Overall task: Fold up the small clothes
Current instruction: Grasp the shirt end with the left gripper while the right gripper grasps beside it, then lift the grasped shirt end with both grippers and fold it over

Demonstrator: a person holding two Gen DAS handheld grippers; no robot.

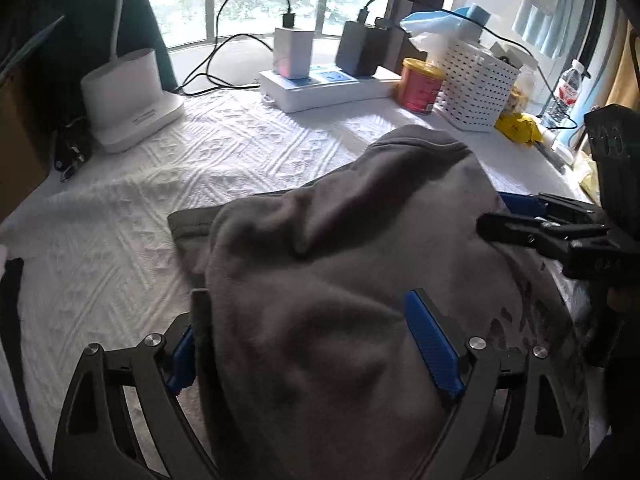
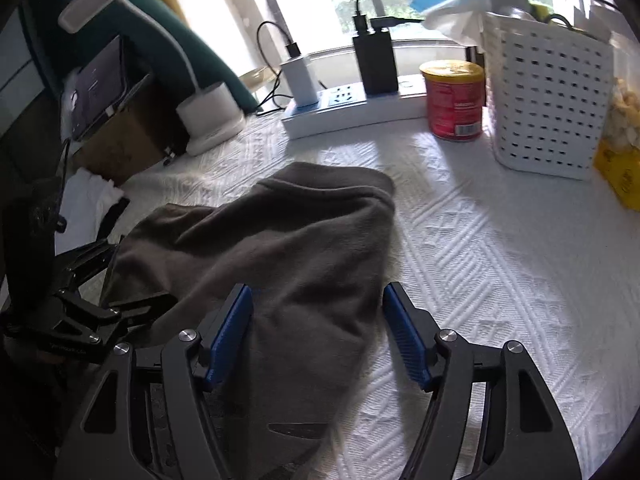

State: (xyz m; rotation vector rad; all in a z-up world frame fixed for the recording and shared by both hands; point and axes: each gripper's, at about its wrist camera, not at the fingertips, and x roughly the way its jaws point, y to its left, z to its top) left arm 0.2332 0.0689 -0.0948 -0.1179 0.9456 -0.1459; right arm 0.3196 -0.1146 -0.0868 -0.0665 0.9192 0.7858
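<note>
A: While the grey garment [image 1: 340, 264] lies bunched on the white textured cloth [image 1: 200, 152] covering the surface, both grippers sit at its near edge. Fold runs from the near side up toward the far end; one darker layer shows underneath on the left.

B: Left gripper [image 1: 308, 340] state?

A: Fingers spread wide. Fabric fills the gap between the blue pads [image 1: 434, 344], draped over the left one, but the pads do not press it. Not a grip.

B: Right gripper [image 2: 318, 334]?

A: Also spread wide. Its left pad rests against the garment's right portion; its right pad stands apart from the fabric, over bare cloth. No pinch visible. In the left wrist view it enters from the right edge, one finger lying on top of the fabric.

B: Surroundings?

A: Far edge of the surface, left to right: white lamp base [image 1: 128, 96], white power strip [image 1: 320, 88] with a white charger [image 1: 292, 52] and a black charger [image 1: 358, 48] plugged in, red can with yellow lid [image 1: 420, 86], white perforated basket [image 1: 476, 88], yellow packet [image 1: 516, 126]. Water bottle [image 1: 566, 92] stands further right. All well apart from the garment, window [image 1: 260, 0] behind.
</note>
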